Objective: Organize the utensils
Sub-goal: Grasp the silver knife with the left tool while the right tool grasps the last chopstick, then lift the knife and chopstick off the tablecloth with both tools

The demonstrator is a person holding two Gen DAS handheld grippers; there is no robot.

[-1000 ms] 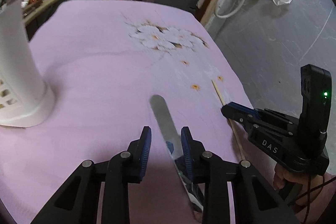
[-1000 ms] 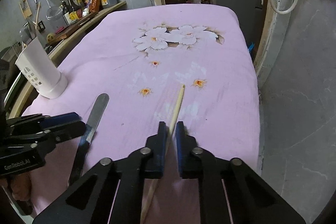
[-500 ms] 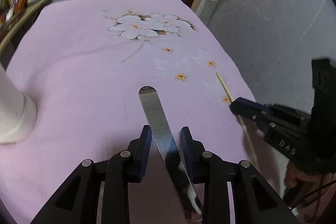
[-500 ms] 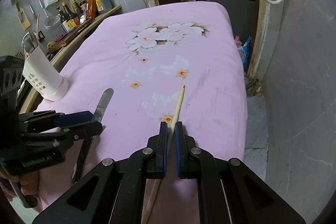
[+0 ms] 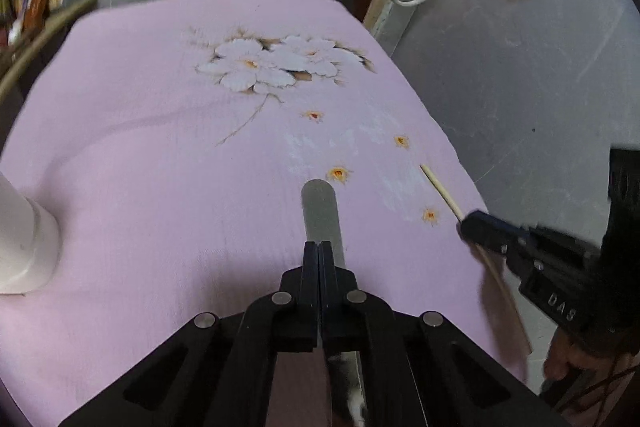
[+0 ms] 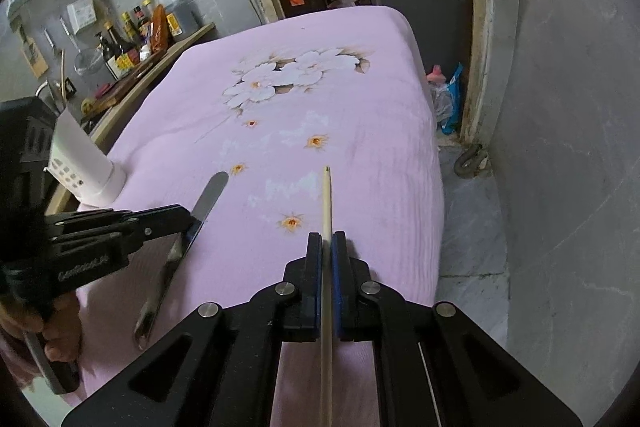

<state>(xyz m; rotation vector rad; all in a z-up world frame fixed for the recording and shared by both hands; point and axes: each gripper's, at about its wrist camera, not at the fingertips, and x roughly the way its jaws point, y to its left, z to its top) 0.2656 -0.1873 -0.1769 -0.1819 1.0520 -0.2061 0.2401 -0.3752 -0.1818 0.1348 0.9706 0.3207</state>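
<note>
Knife and chopstick, seemingly gripped

"DAS" is printed on the right gripper.

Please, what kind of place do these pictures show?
Probably a home kitchen or a room beside one. Sauce bottles stand on a wooden counter, a ladle hangs on the tiled wall, and a white utensil holder stands on the pink flowered cloth.
</note>
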